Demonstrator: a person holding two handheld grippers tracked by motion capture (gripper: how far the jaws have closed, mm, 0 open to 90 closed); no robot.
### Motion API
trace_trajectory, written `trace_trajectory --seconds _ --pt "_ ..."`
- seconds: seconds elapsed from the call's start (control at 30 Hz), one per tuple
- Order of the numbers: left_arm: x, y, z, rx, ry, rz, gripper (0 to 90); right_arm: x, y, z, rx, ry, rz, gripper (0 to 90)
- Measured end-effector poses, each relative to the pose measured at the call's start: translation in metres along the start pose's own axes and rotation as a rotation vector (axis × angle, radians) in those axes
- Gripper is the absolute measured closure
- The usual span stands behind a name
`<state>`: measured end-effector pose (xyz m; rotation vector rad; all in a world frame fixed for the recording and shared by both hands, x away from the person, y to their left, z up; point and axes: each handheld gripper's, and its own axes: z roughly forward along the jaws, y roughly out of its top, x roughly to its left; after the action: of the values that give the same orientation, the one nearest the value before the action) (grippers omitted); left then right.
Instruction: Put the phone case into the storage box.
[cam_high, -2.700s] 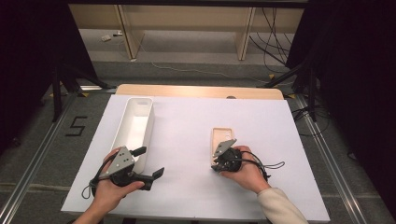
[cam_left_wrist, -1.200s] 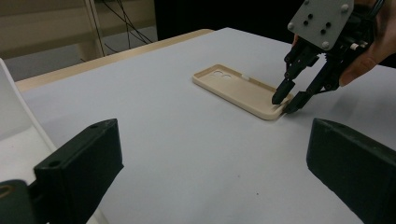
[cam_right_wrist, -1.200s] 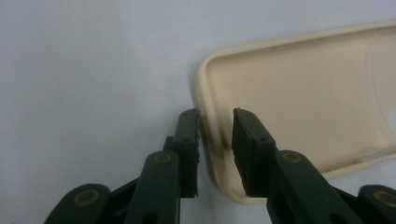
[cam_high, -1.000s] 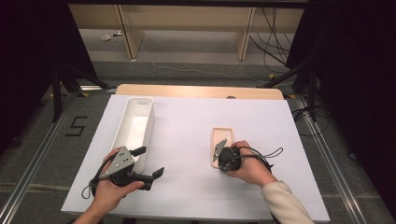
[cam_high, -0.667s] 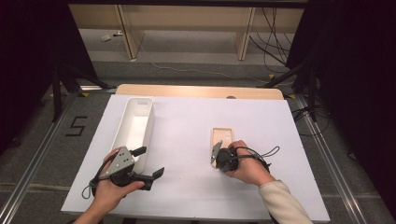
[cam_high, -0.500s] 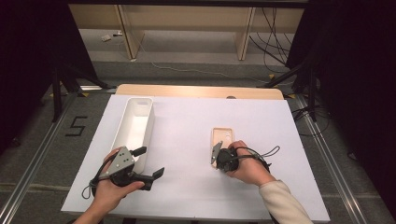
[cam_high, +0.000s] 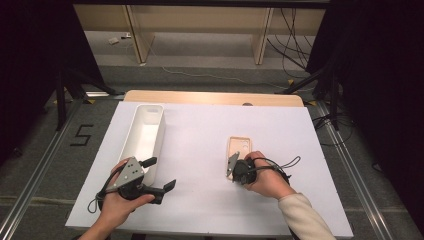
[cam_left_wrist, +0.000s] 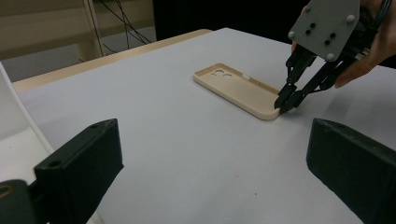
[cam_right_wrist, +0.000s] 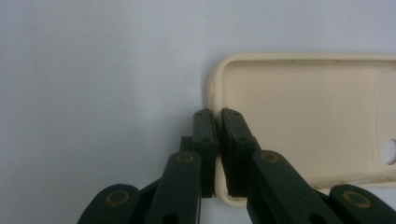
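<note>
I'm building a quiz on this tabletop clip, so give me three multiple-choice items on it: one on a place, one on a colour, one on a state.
1. Where does the white bin stand?
A. the table's left part
B. the right edge
C. on the phone case

2. What colour is the phone case?
A. black
B. beige
C. red

3. How are the right gripper jaws?
A. wide open
B. pinching the case's end wall
C. lifted clear

Answers: 1 A, the high view shows it beside the left gripper. 2 B, both gripper views show beige. 3 B, one pad sits inside the wall, one outside, just closed.
</note>
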<state>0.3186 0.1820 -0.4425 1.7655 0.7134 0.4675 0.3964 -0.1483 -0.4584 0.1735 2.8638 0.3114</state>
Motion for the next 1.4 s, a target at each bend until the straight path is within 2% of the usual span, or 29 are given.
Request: trace_trajectory --seconds 0.33,0.67,0.87,1.0,1.4 --pt "0.000 0.000 0.000 0.000 -0.001 0.000 3.0 0.001 -0.001 -0.004 -0.027 0.005 0.003 86.8" --pt "0.000 0.000 -0.001 0.007 0.004 0.006 3.2 0.000 -0.004 -0.013 -0.119 0.007 0.032 87.8" --pt "0.001 0.000 -0.001 0.007 0.008 0.001 3.5 0.000 -0.006 -0.018 -0.188 -0.017 0.048 87.9" --pt "0.001 0.001 -0.001 0.002 0.008 0.002 3.8 0.001 -0.005 -0.020 -0.212 -0.021 0.053 87.9" --pt "0.002 0.000 -0.002 -0.002 0.013 -0.008 4.8 0.006 -0.001 -0.024 -0.296 -0.045 0.024 88.0"
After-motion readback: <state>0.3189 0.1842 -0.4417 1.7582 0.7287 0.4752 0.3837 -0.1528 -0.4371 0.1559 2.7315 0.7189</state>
